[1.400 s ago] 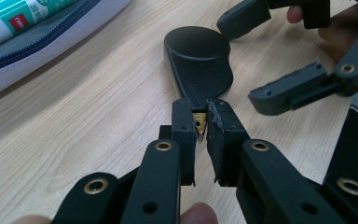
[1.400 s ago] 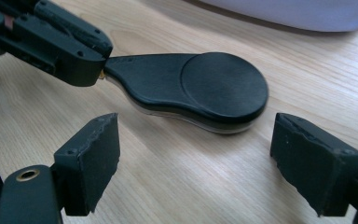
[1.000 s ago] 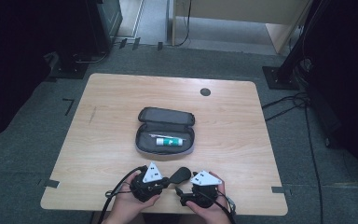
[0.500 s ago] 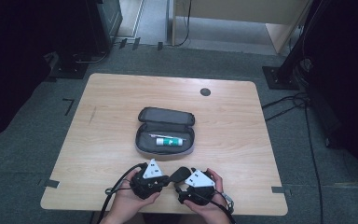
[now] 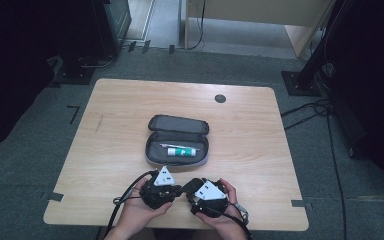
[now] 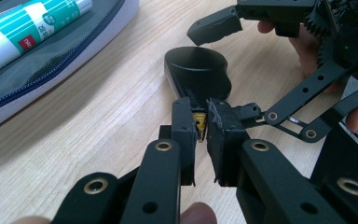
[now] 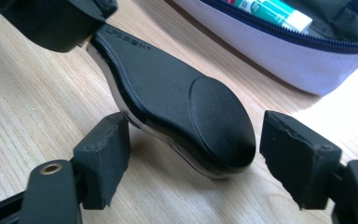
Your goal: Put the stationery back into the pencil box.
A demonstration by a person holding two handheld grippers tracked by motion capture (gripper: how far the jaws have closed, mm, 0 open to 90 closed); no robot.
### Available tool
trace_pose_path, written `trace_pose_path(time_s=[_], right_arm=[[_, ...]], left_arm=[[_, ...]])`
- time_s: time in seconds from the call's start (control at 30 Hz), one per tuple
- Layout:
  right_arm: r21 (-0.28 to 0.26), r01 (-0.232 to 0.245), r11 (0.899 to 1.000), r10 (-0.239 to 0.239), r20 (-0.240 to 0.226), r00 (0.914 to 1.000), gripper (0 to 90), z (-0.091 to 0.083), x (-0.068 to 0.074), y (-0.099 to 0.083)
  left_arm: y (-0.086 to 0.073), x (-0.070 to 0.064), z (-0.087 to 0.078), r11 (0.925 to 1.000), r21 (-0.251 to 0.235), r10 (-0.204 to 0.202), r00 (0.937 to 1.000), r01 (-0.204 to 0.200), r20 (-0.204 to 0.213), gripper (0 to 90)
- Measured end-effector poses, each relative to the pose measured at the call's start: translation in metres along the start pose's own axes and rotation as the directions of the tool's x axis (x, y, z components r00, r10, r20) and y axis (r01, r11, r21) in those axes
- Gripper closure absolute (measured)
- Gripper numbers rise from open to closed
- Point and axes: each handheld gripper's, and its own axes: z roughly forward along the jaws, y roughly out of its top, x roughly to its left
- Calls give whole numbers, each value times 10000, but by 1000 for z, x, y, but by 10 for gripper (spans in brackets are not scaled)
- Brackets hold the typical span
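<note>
High view overhead, claw views close, sharing pencil case (image 5: 177, 142)

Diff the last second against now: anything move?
Little. The right tool edged slightly left, toward the left tool, with the small black rounded object between them. The open grey zip pouch and the green-and-white glue stick inside it stayed put.

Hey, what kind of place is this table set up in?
Probably a lab or recording studio rather than a home: a bare wooden table on grey carpet, taped floor marks, and equipment stand bases with trailing cables around it.
</note>
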Motion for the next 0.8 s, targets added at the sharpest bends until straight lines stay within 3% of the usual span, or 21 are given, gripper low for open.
trace_pose_path(time_s=[0.43,0.8], right_arm=[[-189,570,9982,-558,567,9968,288,4,0,2],[-254,779,9966,-763,593,9953,444,3,0,1]], left_arm=[[8,3,0,9992,383,-82,10000,79,55,825],[15,6,-3,9993,323,-215,9995,208,241,825]])
